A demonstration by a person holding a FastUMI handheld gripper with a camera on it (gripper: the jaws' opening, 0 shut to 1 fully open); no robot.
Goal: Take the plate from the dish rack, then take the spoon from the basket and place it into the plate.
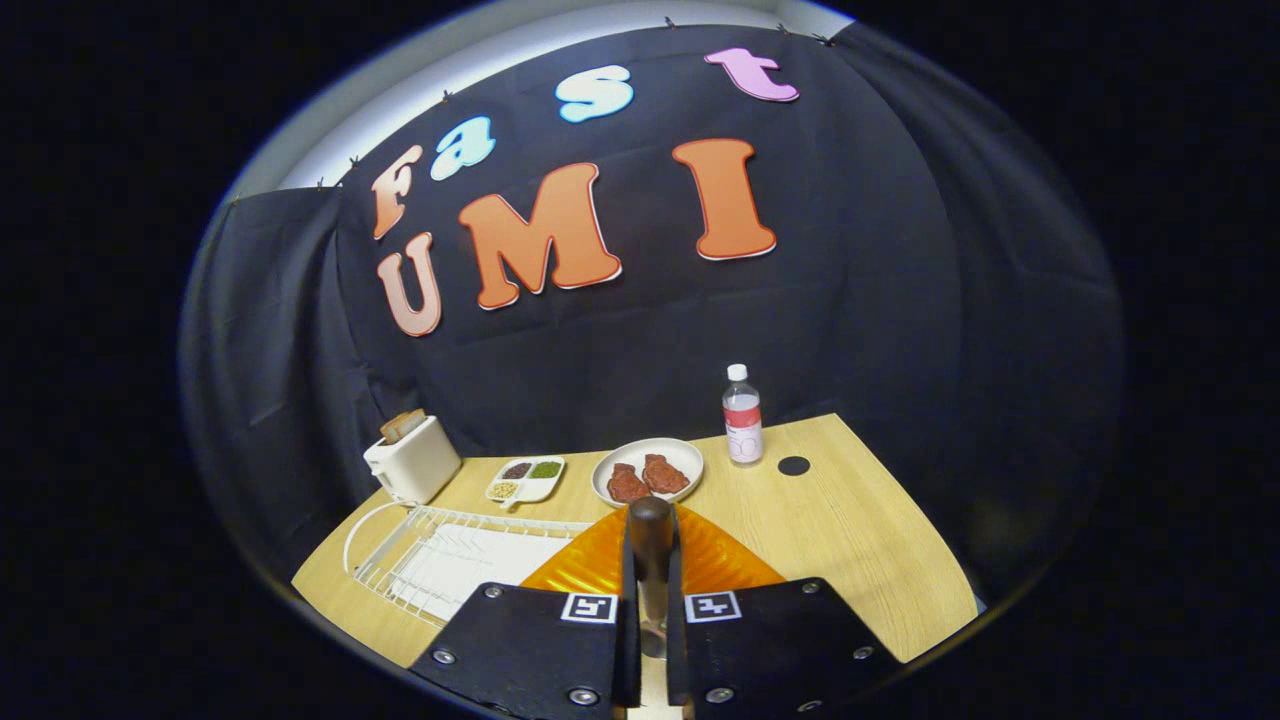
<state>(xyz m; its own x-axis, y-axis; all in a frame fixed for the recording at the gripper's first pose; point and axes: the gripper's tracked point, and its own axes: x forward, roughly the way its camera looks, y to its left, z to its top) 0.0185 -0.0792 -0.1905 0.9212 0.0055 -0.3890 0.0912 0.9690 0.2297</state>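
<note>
Gripper view looks over the counter (860, 540). At the left a toaster (412, 458) stands beside the empty dish rack (440, 560), so I judge the plate is already taken out. The orange plate (700, 565) lies just ahead of the gripper (652, 610), under it. The gripper is closed on the spoon (651, 540), whose dark handle stands up between the fingers, probably ready for lowering into this plate.

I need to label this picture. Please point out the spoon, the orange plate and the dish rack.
spoon (651, 530): gripper view, on its dark handle end between the fingers.
orange plate (720, 565): gripper view, on its ribbed surface right of the spoon.
dish rack (450, 555): gripper view, on its white wire grid.
</note>
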